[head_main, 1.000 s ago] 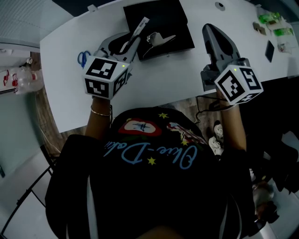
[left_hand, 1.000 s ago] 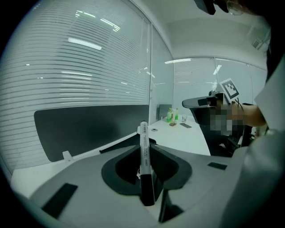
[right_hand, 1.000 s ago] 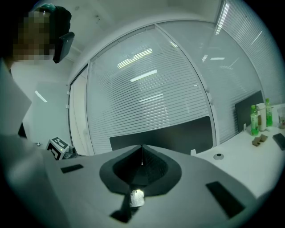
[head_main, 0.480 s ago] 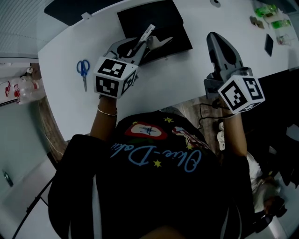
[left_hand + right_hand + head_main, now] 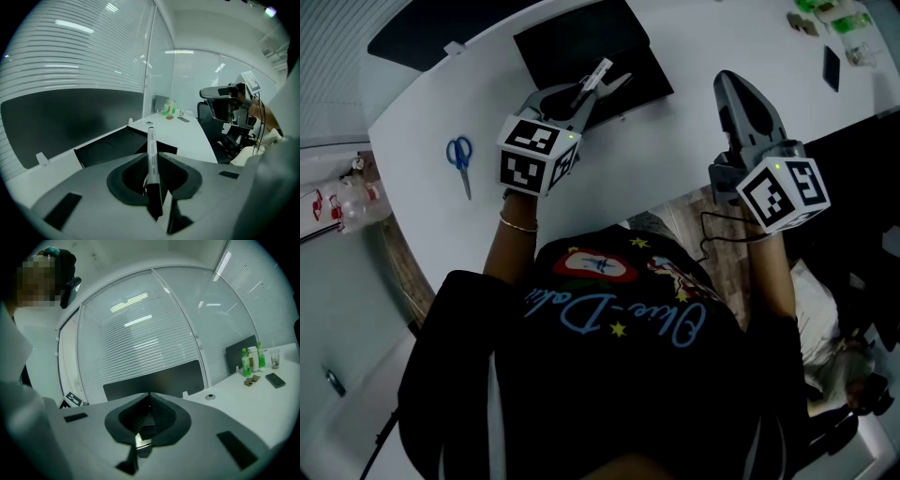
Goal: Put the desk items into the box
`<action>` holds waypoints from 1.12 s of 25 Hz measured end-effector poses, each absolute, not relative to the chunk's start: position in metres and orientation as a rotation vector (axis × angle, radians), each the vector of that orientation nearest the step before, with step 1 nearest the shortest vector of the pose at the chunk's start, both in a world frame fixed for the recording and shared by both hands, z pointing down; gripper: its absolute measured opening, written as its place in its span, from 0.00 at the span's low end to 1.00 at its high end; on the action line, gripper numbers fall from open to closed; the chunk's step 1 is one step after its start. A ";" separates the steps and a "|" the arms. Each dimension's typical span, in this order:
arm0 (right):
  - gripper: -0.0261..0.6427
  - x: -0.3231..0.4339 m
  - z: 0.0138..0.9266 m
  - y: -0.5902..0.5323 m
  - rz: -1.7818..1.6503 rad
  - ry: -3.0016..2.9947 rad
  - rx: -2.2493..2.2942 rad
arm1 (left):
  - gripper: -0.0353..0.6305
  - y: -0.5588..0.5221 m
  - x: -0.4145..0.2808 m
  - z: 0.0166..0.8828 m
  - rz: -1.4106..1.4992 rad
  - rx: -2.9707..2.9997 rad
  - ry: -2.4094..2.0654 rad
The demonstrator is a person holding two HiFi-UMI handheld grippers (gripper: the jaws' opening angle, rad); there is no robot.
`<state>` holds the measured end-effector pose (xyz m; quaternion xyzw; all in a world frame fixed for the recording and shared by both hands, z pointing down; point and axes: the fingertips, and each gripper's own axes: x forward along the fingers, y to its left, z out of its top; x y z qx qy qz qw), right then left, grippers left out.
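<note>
A marker pen (image 5: 151, 143) is being pinched by the left gripper (image 5: 154, 161), with the black box (image 5: 105, 149) just ahead of it. The right gripper (image 5: 150, 401) jaws are being pressed together, empty.

This is an office, most likely a meeting room. A long white table (image 5: 694, 131) with a rounded end has a cable grommet (image 5: 209, 397) set in its top. Glass partition walls (image 5: 154, 333) are lined with horizontal blinds, and strip lights (image 5: 138, 320) reflect in the glass. Scissors (image 5: 460, 159) lie on the table; drink bottles (image 5: 244, 363) and a phone (image 5: 274, 379) sit further along it.
</note>
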<state>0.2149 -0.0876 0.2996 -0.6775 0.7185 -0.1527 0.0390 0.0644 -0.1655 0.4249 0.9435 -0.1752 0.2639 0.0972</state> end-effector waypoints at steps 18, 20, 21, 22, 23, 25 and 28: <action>0.06 0.219 0.313 -0.076 -0.508 2.143 -2.090 | 0.17 -0.157 0.087 0.469 1.040 2.736 -0.355; 0.06 0.218 0.314 -0.076 -0.508 2.145 -2.089 | 0.17 -0.157 0.088 0.473 1.073 2.730 -0.346; 0.06 0.217 0.315 -0.076 -0.508 2.147 -2.090 | 0.17 -0.157 0.088 0.476 1.094 2.726 -0.342; 0.06 0.217 0.315 -0.076 -0.509 2.147 -2.091 | 0.17 -0.157 0.088 0.478 1.117 2.723 -0.337; 0.06 0.217 0.316 -0.076 -0.510 2.147 -2.091 | 0.17 -0.157 0.089 0.481 1.144 2.720 -0.330; 0.06 0.219 0.316 -0.076 -0.513 2.143 -2.088 | 0.17 -0.157 0.091 0.485 1.200 2.713 -0.312; 0.06 0.222 0.317 -0.076 -0.517 2.135 -2.086 | 0.17 -0.156 0.095 0.491 1.244 2.708 -0.289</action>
